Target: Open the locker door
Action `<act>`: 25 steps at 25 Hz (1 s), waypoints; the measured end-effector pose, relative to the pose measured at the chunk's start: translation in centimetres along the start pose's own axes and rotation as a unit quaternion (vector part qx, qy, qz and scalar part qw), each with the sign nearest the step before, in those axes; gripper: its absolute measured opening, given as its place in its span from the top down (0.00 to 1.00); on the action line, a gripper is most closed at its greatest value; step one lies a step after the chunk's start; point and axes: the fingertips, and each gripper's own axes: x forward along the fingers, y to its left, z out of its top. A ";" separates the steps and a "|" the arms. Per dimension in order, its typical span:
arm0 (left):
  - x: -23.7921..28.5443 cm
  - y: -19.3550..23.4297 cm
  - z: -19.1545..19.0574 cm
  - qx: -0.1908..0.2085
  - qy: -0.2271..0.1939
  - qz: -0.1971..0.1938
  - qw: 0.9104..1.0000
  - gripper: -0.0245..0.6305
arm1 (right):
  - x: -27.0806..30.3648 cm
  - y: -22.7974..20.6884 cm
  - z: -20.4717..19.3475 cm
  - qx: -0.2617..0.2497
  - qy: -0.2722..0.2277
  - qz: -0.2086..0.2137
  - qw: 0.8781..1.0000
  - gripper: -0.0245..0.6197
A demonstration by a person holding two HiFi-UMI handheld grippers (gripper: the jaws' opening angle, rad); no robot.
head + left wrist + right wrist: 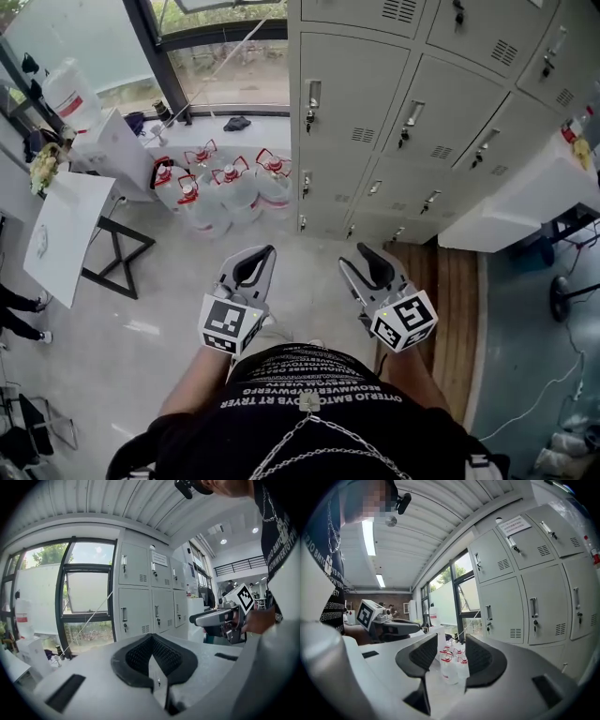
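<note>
Far left: a white counter (pixel 64 223) on a black frame is standing on the pale floor, well apart from the person
Left of middle: a cluster of clear water bottles (pixel 223 186) with red caps and handles is sitting on the floor below a window (pixel 223 70), just beside the left end of the lockers
Left claw (pixel 253 269): a hand is holding it low in front of the body, pointing toward the lockers; in the left gripper view its black pads (pixel 133 656) are meeting at the tips, so it is closed, with nothing between them
Person: standing and looking steeply down; a black shirt (pixel 309 408) with white lettering and a chain is filling the bottom of the head view
Right claw (pixel 375 267): it is being held level with the left one and close beside it, not touching it; in the right gripper view its two pads are standing apart, so it is open and gripping nothing; the distant water bottles are showing through the gap
Lockers (pixel 412 112): a bank of pale grey metal lockers is rising ahead and to the right; every door in view is sitting shut, each with a handle and a vent; both claws are well apart from them
Right floor: a strip of wooden flooring (pixel 452 309) is running along the base of the lockers
Far right: another white counter (pixel 525 202) is standing against the lockers
</note>
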 end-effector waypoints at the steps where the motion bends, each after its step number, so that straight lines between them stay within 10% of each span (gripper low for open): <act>1: 0.0 0.5 0.0 -0.001 0.000 0.005 1.000 0.96 | 0.5 0.0 0.0 0.001 0.001 0.003 1.000 0.69; 25: 15.7 12.4 3.5 0.011 -0.028 -0.066 0.997 0.96 | 14.6 -11.4 4.1 -0.005 0.007 -0.067 0.998 0.69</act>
